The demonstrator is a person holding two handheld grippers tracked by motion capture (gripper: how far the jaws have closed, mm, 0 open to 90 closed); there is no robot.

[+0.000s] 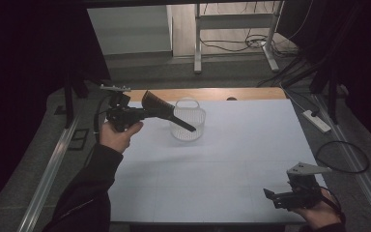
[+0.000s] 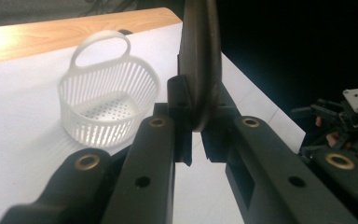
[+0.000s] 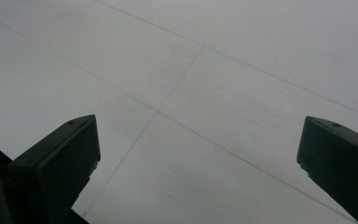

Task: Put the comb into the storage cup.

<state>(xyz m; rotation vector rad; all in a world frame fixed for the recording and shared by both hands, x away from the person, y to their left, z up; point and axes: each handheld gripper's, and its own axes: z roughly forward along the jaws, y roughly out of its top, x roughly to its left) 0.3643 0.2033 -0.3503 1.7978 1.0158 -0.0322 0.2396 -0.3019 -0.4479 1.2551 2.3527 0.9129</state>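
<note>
A white-topped table [image 1: 232, 159] with a wooden far edge carries a white slatted basket [image 1: 188, 124].

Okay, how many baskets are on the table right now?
1. The white slotted basket stands at the far side of the table, just beyond the dark comb clamped in the left gripper.
</note>
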